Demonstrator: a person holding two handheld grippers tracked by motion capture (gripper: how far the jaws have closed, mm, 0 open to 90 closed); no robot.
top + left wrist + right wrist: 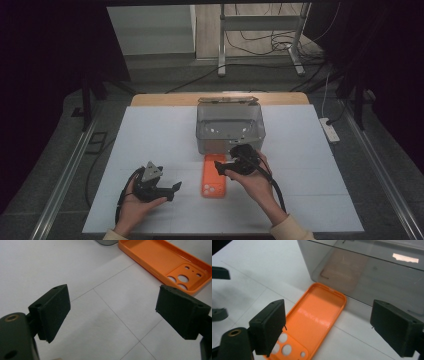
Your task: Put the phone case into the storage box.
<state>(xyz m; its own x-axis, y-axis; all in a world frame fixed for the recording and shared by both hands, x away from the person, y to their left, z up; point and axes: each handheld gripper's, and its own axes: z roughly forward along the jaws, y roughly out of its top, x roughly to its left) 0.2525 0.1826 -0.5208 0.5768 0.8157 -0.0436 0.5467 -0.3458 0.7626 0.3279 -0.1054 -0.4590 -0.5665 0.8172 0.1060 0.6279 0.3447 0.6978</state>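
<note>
- The left hand-held gripper (176,186) rests low over the bench, left of the work. Its jaws are spread wide with nothing between them, and it is pointed toward the orange phone case (167,263).
- The phone case (214,175) lies flat near mid-bench, hollow side up. Its camera cut-outs are at the near end, and its far end is just short of the clear plastic box (229,126).
- The right hand-held gripper (222,166) hangs just above the case's right edge, released and empty. Its jaws stand on either side of the case (317,315) but do not touch it.
- This looks like the approach before a grasp. Next, the jaws must sink around one long rim and pinch the thin wall squarely.
- The bench (150,135) is covered in white sheeting with faint seams.
- A grey floor, metal frame legs and loose cables lie behind it, and a power strip (330,130) lies to the right.
</note>
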